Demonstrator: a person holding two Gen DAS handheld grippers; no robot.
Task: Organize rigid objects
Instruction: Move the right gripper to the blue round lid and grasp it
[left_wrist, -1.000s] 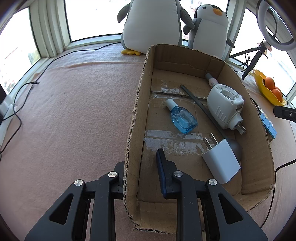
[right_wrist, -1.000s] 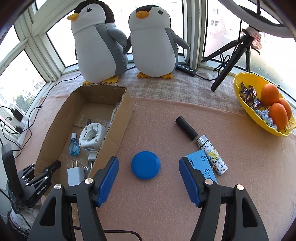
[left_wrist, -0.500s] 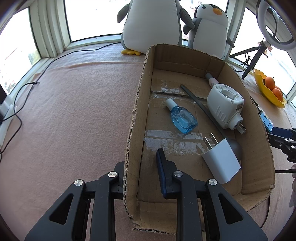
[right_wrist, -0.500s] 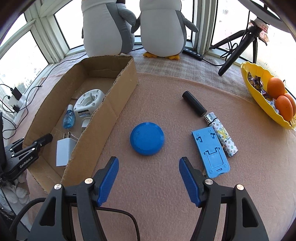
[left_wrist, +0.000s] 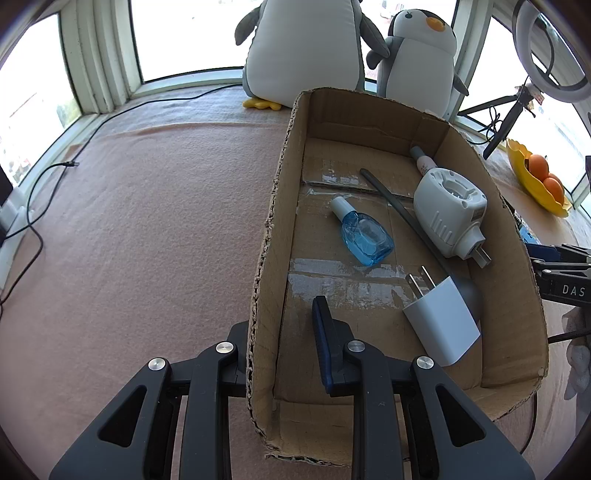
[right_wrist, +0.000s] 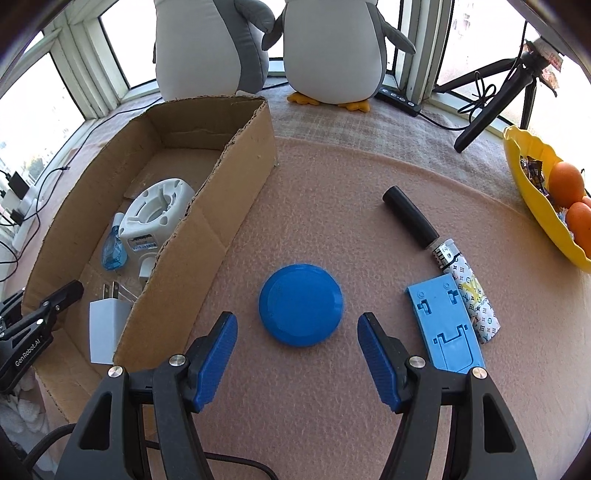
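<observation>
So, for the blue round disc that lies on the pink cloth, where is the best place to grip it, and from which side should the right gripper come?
Grip the blue disc across its rim, coming from above. It lies flat and low, so only the thin round edge gives the pads two opposite sides. The right gripper is open, probably wide enough to straddle it, with clear cloth on both sides.

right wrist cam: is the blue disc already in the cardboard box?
No. The blue disc lies on the pink cloth outside the cardboard box, ahead of the right gripper and its open fingers.
</observation>
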